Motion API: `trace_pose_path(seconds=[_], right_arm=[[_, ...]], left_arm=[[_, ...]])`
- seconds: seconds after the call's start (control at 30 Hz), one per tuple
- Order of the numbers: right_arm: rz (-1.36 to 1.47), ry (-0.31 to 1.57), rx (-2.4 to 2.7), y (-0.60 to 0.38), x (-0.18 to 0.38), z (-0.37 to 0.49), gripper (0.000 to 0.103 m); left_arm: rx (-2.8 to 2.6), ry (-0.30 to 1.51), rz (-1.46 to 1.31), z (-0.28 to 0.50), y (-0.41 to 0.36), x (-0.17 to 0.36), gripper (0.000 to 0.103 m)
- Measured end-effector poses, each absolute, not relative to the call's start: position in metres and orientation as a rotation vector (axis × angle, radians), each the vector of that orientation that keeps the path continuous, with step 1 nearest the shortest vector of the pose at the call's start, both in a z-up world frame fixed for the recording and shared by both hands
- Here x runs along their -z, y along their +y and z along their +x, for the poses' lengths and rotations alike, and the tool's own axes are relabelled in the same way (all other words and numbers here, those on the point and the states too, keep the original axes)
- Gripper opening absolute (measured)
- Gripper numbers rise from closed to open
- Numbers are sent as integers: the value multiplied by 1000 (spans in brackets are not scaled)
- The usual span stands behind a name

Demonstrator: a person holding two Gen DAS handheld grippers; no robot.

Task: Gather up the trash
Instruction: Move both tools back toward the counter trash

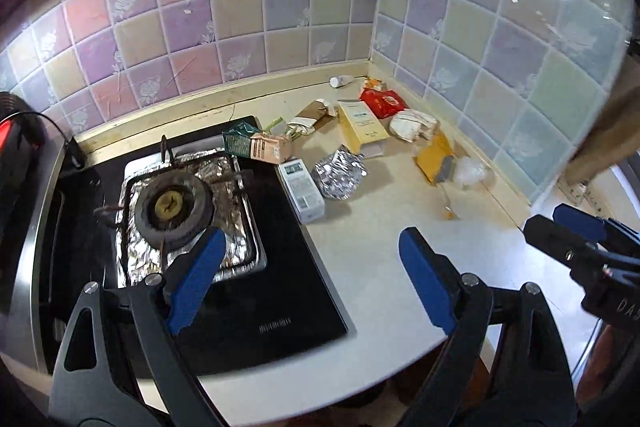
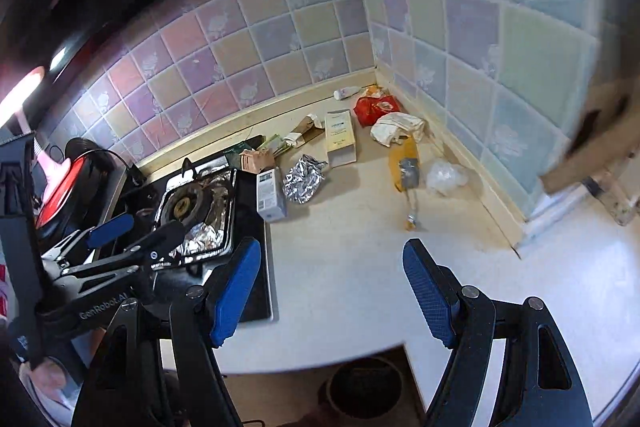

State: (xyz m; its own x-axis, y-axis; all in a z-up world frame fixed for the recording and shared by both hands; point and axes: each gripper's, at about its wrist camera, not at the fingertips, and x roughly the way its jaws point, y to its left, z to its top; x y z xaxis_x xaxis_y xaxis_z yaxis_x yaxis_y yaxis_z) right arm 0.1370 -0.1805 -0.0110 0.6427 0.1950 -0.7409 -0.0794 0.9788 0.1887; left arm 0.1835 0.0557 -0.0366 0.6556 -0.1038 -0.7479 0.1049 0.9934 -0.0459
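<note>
Both your left gripper (image 1: 308, 269) and right gripper (image 2: 332, 287) hover spread and empty; trash, including the nearest crumpled foil (image 2: 302, 177), litters the countertop (image 2: 360, 267) corner. Reaching comes next.

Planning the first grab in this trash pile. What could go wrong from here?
1. The pink carton and green packet lie partly on the gas stove, beside the foil-lined burner; a sweep could knock them into it.
2. The crumpled foil touches the white box; pinching one may drag the other.
3. The clear plastic bag sits against the wall; it looks hard to grip.
</note>
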Motion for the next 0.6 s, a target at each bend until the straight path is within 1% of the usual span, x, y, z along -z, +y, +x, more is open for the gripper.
trace_pose_path(seconds=[0.07,0.17,0.23,0.33,0.43,0.6], right_arm=[[154,877,-157,-177,21,172,63],[155,905,-156,-167,44,214,63],[145,929,-159,-159,59,245,63],[156,971,-162,-149,84,278,63],[174,1005,-168,-141,108,311,59],[222,1047,-189,-134,140,351,59]], left_arm=[[107,867,8,214,59,52,86],[89,910,12,252,63,77,81],[82,946,10,276,65,97,75],[72,997,1,303,67,123,72],[73,1031,-9,319,67,143,71],[78,1068,-21,341,65,165,70]])
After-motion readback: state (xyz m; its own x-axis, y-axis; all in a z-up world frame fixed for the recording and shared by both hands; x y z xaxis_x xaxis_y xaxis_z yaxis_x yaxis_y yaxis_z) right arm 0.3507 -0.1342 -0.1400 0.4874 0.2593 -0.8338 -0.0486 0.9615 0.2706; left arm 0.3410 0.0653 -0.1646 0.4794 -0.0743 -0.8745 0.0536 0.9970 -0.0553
